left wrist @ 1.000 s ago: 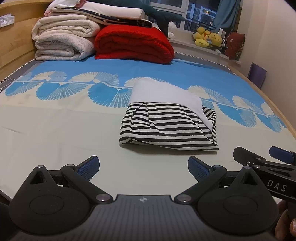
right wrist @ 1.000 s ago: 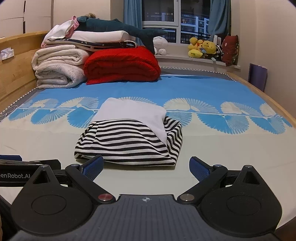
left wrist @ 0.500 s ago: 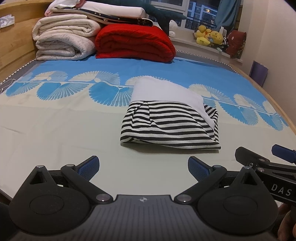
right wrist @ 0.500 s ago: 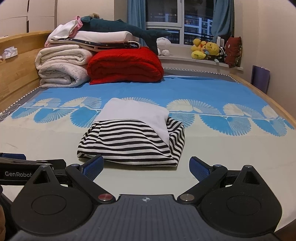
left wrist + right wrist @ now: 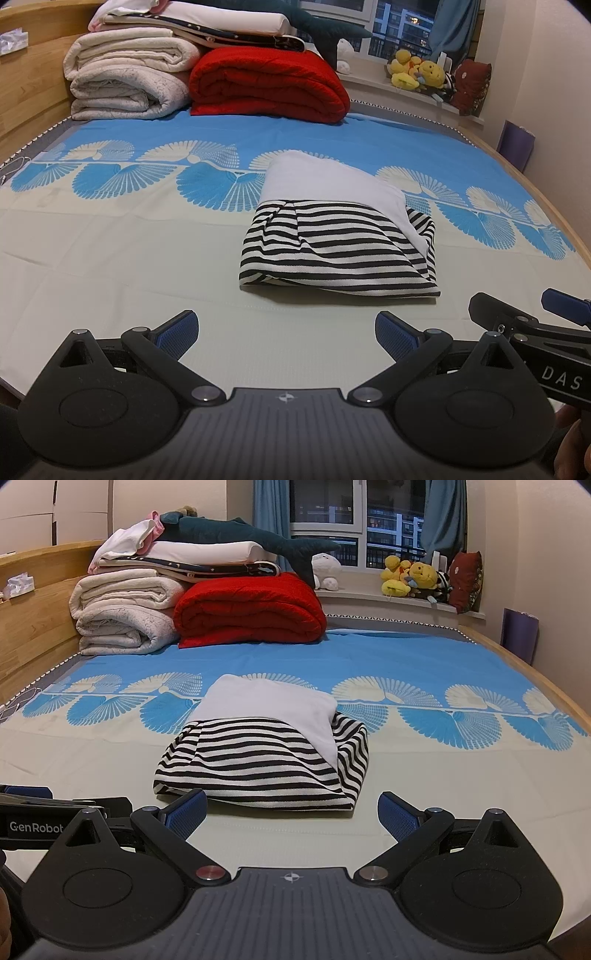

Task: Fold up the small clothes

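Our left claw (image 5: pixel 286 334) and right claw (image 5: pixel 291 810) both gape wide, holding nothing. The striped top (image 5: pixel 266 762) lies folded ahead, long edge crosswise, and we judge our right nearer, almost at its hem.

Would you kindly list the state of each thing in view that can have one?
Striped garment: folded, lying flat on the bed sheet, touched by neither gripper.
Left gripper: open, empty.
Right gripper: open, empty.
Red blanket: folded, at the far end.
White blankets: folded, stacked.
Curtains: drawn aside.
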The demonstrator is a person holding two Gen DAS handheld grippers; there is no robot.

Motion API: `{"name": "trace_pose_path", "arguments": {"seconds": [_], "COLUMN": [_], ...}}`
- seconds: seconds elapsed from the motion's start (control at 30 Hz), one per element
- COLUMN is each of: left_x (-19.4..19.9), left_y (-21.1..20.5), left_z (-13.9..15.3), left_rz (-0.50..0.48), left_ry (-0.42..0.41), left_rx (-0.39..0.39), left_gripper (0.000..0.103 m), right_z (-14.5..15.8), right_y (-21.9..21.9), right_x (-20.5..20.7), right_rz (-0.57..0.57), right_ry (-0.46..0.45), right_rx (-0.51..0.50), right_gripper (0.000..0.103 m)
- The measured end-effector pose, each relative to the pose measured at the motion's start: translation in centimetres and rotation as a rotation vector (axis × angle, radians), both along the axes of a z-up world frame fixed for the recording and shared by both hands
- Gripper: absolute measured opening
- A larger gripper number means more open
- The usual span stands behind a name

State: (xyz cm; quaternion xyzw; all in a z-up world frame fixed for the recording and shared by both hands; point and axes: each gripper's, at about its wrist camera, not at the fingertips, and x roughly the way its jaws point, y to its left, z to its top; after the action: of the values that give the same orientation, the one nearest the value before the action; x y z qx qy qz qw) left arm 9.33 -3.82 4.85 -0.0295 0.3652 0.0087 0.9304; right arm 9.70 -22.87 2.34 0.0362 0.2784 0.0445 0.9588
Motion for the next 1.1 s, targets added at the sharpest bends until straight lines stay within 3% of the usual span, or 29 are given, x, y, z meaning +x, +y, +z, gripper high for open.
{"name": "trace_pose_path", "arguments": {"seconds": [1.1], "left_x": [0.02], "left_y": [0.07], "left_z": [0.05], "left_rz": [-0.001], "left_ry": [0.001], "left_rx": [-0.001], "left_gripper": [0.102], "right_z": [-0.2], "right_y": [-0.17], "right_x": [0.0], "right_rz": [-0.005], "right_ry": [0.005], "right_rx": [0.0], "right_gripper": [0.099]}}
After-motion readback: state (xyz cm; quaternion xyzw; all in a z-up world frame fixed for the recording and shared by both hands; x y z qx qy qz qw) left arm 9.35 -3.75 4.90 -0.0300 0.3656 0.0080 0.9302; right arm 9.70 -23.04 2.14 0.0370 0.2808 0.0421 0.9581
